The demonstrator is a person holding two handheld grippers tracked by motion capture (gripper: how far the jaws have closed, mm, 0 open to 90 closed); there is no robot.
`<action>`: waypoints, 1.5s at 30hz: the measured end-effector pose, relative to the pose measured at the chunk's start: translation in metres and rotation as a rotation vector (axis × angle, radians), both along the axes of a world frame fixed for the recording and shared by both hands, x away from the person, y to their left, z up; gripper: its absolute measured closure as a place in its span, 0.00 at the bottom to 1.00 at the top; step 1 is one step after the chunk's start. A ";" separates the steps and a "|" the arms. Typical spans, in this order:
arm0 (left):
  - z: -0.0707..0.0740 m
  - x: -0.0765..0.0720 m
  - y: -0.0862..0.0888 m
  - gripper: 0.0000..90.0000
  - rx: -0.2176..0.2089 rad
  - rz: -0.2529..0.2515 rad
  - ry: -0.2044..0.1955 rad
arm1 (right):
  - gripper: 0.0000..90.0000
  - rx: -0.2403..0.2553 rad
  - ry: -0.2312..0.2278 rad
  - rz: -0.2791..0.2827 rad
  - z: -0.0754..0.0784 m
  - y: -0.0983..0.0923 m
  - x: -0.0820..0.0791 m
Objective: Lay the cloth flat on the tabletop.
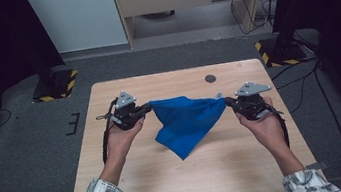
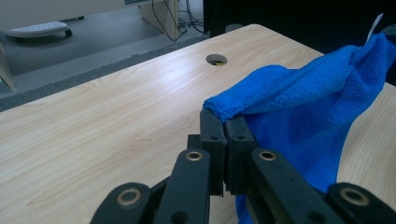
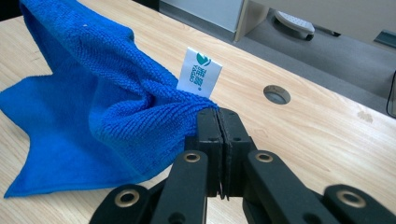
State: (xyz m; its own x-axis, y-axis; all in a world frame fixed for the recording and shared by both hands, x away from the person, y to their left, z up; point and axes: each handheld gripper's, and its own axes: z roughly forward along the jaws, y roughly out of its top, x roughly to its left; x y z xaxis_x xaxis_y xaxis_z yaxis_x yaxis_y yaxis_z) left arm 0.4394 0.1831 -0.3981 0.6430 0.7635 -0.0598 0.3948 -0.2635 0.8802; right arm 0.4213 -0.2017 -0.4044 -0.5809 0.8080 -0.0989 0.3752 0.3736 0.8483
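A blue cloth hangs stretched between my two grippers above a light wooden table. Its lower corner droops onto the tabletop. My left gripper is shut on the cloth's left corner, seen up close in the left gripper view as cloth pinched by the left gripper. My right gripper is shut on the opposite corner, where a white label sticks up from the cloth just above the right gripper.
A round cable hole lies in the table near its far edge. Beyond the table are grey carpet, two stand bases with yellow-black tape, and a wooden desk with cables.
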 end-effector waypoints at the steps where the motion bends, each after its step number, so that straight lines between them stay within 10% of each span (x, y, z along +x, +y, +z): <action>1: 0.001 0.000 0.000 0.98 0.001 0.002 -0.002 | 0.99 0.003 -0.005 0.001 0.001 0.000 0.000; 21: 0.012 -0.004 0.001 0.98 0.021 0.017 -0.025 | 0.99 0.020 -0.034 0.004 0.015 0.001 0.006; 45: 0.046 -0.041 -0.008 0.97 0.024 -0.043 -0.106 | 0.99 0.071 -0.116 0.024 0.041 -0.020 -0.030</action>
State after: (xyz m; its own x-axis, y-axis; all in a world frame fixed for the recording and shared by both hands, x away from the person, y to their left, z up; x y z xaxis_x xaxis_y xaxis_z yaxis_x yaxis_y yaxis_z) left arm 0.3981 0.1755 -0.3520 0.6768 0.7356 0.0281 0.2877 -0.2994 0.9097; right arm 0.3918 -0.2216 -0.3639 -0.5884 0.8011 -0.1097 0.2648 0.3191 0.9100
